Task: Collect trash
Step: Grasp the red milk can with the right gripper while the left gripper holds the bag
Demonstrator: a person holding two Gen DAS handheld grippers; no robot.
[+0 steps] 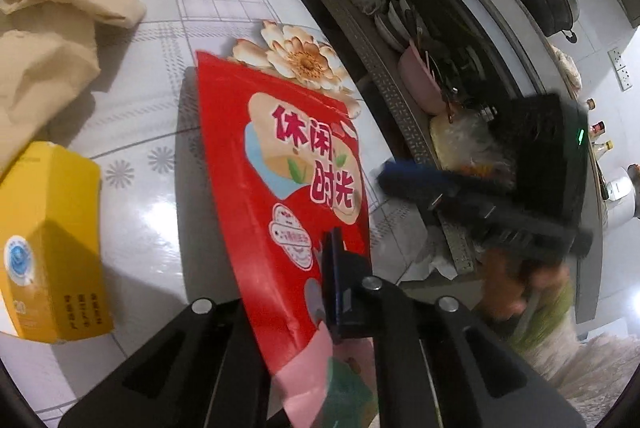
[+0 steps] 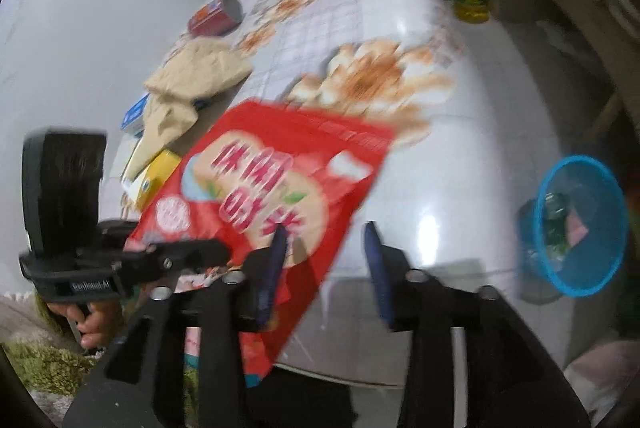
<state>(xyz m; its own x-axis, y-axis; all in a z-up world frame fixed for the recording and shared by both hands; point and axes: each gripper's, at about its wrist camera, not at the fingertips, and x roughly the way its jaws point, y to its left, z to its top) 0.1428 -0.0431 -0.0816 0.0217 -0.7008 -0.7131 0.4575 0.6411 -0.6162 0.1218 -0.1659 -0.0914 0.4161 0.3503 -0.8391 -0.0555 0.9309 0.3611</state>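
Left wrist view: the left gripper (image 1: 332, 268) has its fingers pinching the red snack bag (image 1: 280, 155) near 1 edge above the surface (image 1: 152, 187); so thin a hold may slip. Right wrist view: the right gripper (image 2: 326, 260) fingers are spread, empty; the blue basket (image 2: 576, 228) sits well apart, so the bag might drop short.

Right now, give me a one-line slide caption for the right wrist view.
Left gripper lifts a red snack bag off the floral table; open right gripper waits near the blue mesh bin.
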